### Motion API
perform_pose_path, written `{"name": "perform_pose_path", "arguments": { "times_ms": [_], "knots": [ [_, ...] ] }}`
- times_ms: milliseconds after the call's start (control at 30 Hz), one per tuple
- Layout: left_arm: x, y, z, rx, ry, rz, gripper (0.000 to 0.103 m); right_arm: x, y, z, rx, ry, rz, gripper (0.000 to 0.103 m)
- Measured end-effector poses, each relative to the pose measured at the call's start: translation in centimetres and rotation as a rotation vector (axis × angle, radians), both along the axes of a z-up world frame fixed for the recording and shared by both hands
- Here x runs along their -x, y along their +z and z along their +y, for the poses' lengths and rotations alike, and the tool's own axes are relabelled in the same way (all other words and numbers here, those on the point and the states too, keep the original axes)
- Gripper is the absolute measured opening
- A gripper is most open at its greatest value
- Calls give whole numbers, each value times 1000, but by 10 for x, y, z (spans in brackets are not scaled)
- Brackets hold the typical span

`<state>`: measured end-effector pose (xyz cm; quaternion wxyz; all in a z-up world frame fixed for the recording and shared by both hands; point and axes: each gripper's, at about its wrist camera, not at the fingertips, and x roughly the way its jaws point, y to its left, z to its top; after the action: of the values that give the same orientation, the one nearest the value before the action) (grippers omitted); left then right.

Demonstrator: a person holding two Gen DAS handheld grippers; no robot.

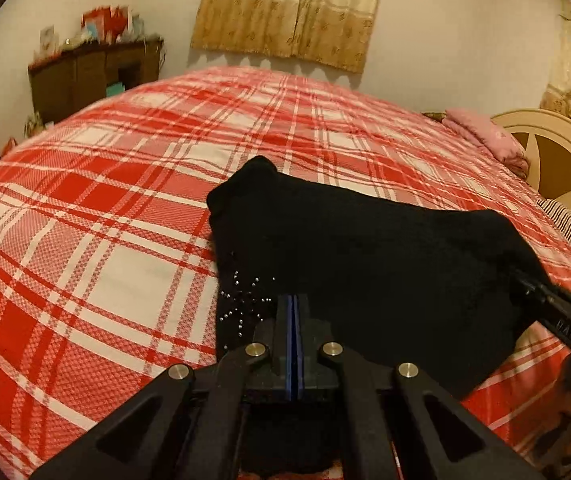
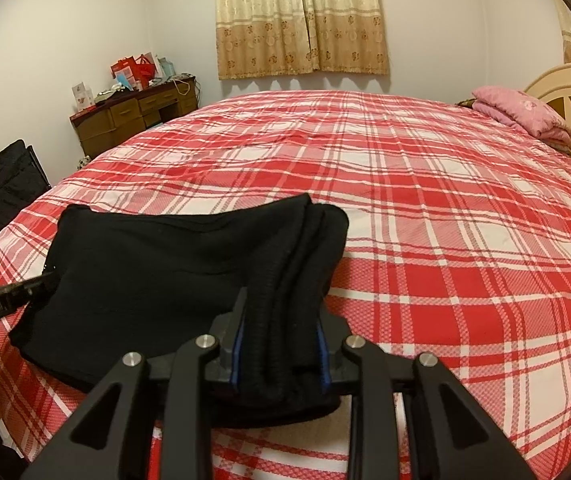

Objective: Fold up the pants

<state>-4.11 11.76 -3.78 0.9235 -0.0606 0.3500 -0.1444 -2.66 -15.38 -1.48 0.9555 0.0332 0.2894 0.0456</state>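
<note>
Blue-padded fingers (image 1: 290,320) of the left gripper (image 1: 294,304) are pressed flat together with no gap between the pads, their tips over the near edge of the black pants (image 1: 365,264), just beside a spray of small silver studs (image 1: 245,300) on the cloth; whether any fabric is pinched between them cannot be told from the left wrist view; the right gripper (image 2: 281,320) stands part-way apart and is clamped on a thick bunch of the pants (image 2: 145,268), several stacked, ribbed layers filling the space between its two blue pads; the pants lie folded into a broad dark bundle on the near part of the red and white plaid bedspread (image 2: 445,220), close to the bed's front edge; each gripper shows in the other's view at the bundle's opposite end; a folded pink blanket (image 2: 521,112) rests by the cream headboard (image 2: 565,84) at the far right; a brown wooden dresser (image 2: 133,116) stands against the far wall at left, under-lit clutter on top; beige flowered curtains (image 2: 301,20) hang above the bed.
</note>
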Motion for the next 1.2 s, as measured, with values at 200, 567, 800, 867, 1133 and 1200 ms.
{"name": "perform_pose_path", "arguments": {
  "times_ms": [200, 567, 800, 867, 1133, 1200],
  "knots": [
    [0, -8, 31, 280, -17, 48, 11, 0, 0, -2, -3, 2, 3, 31],
    [14, 35, 8, 138, -127, -193, 102, 1, -2, -5, 0, -3, 6, 31],
    [-34, 8, 15, 98, 12, 53, 102, 1, -1, -4, -1, -4, 6, 31],
    [-43, -2, 13, 125, 33, 139, 102, 1, -2, -5, 2, -4, 4, 31],
    [-30, 2, 8, 242, 27, 206, 102, 2, -1, -4, -5, -4, 4, 31],
    [-29, 3, 3, 216, 33, 205, 102, 2, -1, -3, -11, -6, 3, 31]
  ]
}}
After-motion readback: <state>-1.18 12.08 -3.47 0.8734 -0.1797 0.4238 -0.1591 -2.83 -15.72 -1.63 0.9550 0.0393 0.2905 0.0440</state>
